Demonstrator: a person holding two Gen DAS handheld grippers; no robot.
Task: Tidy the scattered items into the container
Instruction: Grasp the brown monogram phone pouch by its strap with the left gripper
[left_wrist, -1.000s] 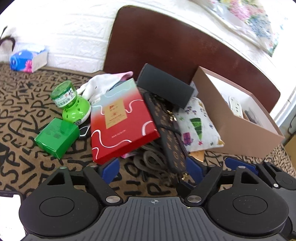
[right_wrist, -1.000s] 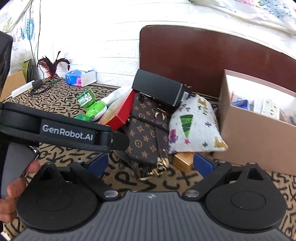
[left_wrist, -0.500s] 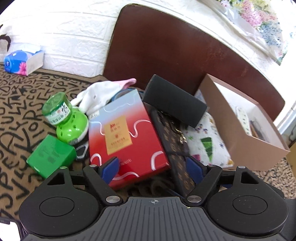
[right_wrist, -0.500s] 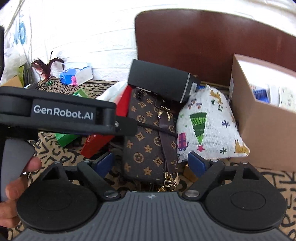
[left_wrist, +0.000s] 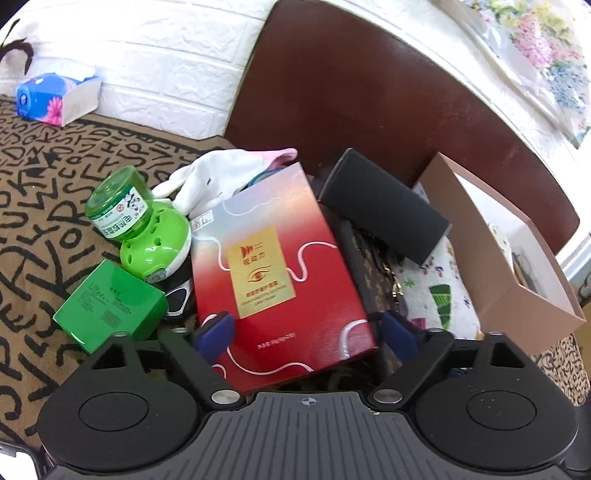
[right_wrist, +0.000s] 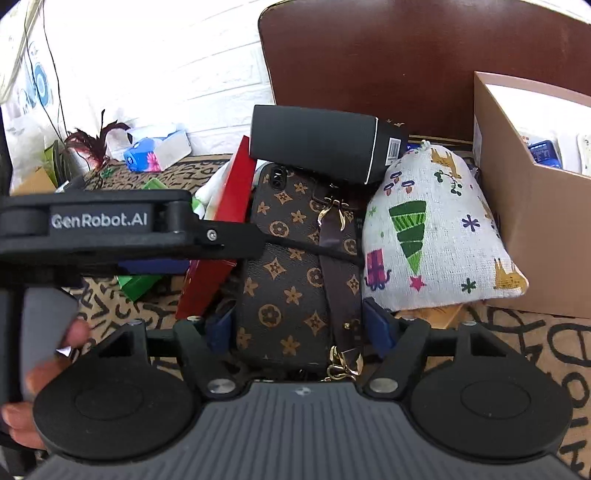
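A pile of items lies on the patterned cloth. My left gripper (left_wrist: 308, 334) is open, its blue fingers on either side of the near end of a red box (left_wrist: 273, 273). My right gripper (right_wrist: 297, 328) is open around the near end of a brown monogram phone case (right_wrist: 284, 280) with a strap. A black box (right_wrist: 317, 142) rests on top of the pile, and shows in the left wrist view (left_wrist: 384, 208). A white printed pouch (right_wrist: 432, 236) leans beside the cardboard container (right_wrist: 532, 206), which holds a few things.
A green box (left_wrist: 110, 304), a green bottle on a green plug-in holder (left_wrist: 136, 221) and a white cloth (left_wrist: 218, 177) lie left of the red box. A tissue box (left_wrist: 55, 98) stands by the white wall. A dark brown headboard (left_wrist: 362, 96) rises behind.
Both grippers have moved forward into the pile. The left one now straddles the red box; the right one now straddles the phone case.
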